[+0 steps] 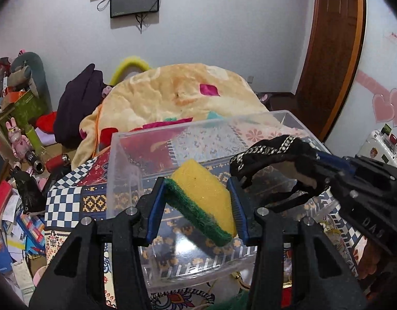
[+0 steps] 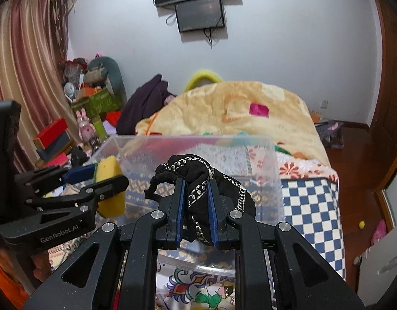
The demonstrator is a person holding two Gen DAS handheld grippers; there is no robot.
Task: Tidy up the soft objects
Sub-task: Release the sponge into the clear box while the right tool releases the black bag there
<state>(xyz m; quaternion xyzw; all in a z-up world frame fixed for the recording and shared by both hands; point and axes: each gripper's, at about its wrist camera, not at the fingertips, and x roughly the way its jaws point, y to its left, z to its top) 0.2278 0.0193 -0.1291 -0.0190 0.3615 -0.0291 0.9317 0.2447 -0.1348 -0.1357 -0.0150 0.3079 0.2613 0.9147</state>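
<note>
My left gripper (image 1: 198, 206) is shut on a yellow sponge with a green scrub side (image 1: 206, 196), held tilted above a clear plastic bin (image 1: 136, 139) on the patterned bedspread. My right gripper (image 2: 197, 206) is shut on a bunched black cloth with silver trim (image 2: 198, 170), held above the same bin (image 2: 250, 139). In the left wrist view the right gripper and the black cloth (image 1: 270, 155) hang over the bin's right side. In the right wrist view the left gripper (image 2: 105, 180) with the sponge (image 2: 110, 170) is at the bin's left side.
A cream blanket (image 1: 177, 93) is heaped on the bed behind the bin. Boxes, toys and papers (image 1: 20, 155) clutter the floor to the left. A wooden door (image 1: 332, 51) stands to the right, and a wall screen (image 2: 201, 13) hangs ahead.
</note>
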